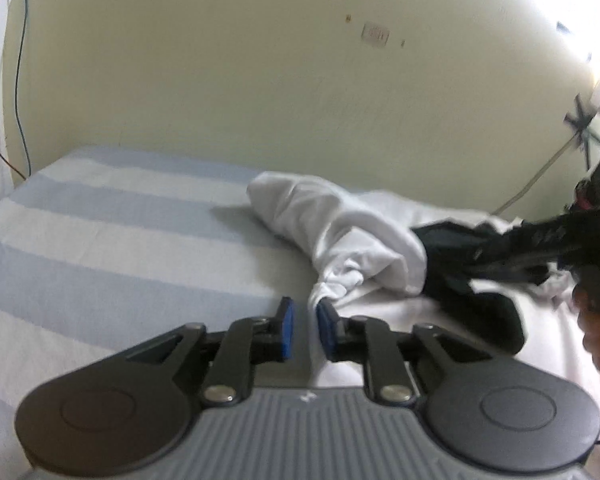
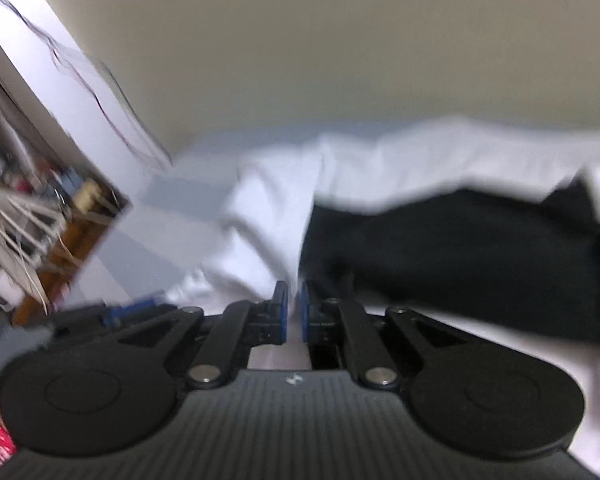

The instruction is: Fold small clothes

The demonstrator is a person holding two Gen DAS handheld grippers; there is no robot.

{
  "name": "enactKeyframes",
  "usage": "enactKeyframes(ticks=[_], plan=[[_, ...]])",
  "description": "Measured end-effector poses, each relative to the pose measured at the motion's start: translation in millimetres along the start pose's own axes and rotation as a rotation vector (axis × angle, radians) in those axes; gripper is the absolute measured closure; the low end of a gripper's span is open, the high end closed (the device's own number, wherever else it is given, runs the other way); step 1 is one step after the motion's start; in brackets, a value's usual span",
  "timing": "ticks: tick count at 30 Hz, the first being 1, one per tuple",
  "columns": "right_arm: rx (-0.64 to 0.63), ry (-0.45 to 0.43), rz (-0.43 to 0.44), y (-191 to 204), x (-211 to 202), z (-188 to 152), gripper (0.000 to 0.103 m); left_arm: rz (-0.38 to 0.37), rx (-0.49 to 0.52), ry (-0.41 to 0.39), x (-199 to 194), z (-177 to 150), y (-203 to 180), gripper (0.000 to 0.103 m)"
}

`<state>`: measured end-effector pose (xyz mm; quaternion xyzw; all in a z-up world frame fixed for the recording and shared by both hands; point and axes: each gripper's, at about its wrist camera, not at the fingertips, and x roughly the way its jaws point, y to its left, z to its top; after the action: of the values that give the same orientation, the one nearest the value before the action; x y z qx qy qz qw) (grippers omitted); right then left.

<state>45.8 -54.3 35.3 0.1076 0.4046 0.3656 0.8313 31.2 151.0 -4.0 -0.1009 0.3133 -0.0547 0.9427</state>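
My left claw (image 1: 305, 326) stands at a narrow gap over the bed (image 1: 100, 232), blue pads (image 1: 287, 328) apart; a tip of the white garment (image 1: 340, 232) sits right at the far pad, but I cannot tell whether it is pinched. That garment lies bunched on the striped sheet, and its right part is hidden under a dark garment (image 1: 452, 256). At the frame's right edge my right claw (image 1: 480, 256) reaches into that dark cloth, its tips lost against it.

From the right wrist, the right claw (image 2: 294, 312) is nearly closed, only pale cloth showing through the slit. Everything beyond is smeared: white garment (image 2: 260, 220), dark garment (image 2: 460, 256), and blurred clutter (image 2: 40, 208) at left.
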Motion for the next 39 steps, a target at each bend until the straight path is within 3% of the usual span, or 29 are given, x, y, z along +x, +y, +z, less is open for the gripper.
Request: enactKeyframes(ticks=[4, 8, 10, 11, 12, 13, 15, 20, 25, 28, 32, 33, 34, 35, 39], plan=[[-0.02, -0.135, -0.08, -11, -38, 8, 0.077, -0.09, -0.067, -0.102, -17, 3, 11, 0.084], [0.035, -0.163, -0.146, -49, -31, 4, 0.074, -0.173, -0.11, -0.125, -16, 3, 12, 0.082], [0.044, -0.076, -0.287, -76, -3, -6, 0.066, -0.129, -0.086, -0.057, 1, 3, 7, 0.082], [0.062, -0.06, -0.313, -89, 7, -11, 0.075, -0.074, -0.064, -0.002, 13, 2, 4, 0.082], [0.087, -0.105, -0.295, -99, 5, -14, 0.079, -0.024, -0.047, 0.042, 23, 0, 3, 0.083], [0.141, -0.095, -0.282, -108, 4, -14, 0.081, 0.015, -0.027, 0.058, 29, -2, 3, 0.084], [0.217, -0.171, -0.253, -113, -15, -18, 0.076, 0.028, -0.008, 0.043, 29, -2, 2, 0.082], [0.119, -0.276, -0.28, -100, -85, -52, 0.071, 0.048, 0.015, 0.026, 23, -4, -4, 0.077], [-0.028, -0.305, -0.44, -90, -137, -81, 0.064, 0.034, 0.025, 0.005, 21, -11, -8, 0.067], [-0.067, -0.301, -0.455, -97, -134, -79, 0.048, 0.071, 0.065, 0.016, 26, -11, -14, 0.067], [-0.068, -0.209, -0.479, -123, -93, -63, 0.047, 0.118, 0.085, 0.02, 20, -16, -17, 0.067], [-0.066, -0.184, -0.484, -131, -85, -60, 0.052, 0.128, 0.088, 0.017, 17, -18, -17, 0.067], [-0.068, -0.158, -0.494, -139, -77, -59, 0.069, 0.139, 0.094, 0.015, 14, -21, -18, 0.067], [-0.056, -0.139, -0.521, -148, -69, -60, 0.096, 0.153, 0.097, 0.014, 11, -23, -18, 0.067], [0.118, -0.233, -0.485, -178, -96, -67, 0.098, 0.183, 0.114, 0.016, 11, -25, -19, 0.066]])
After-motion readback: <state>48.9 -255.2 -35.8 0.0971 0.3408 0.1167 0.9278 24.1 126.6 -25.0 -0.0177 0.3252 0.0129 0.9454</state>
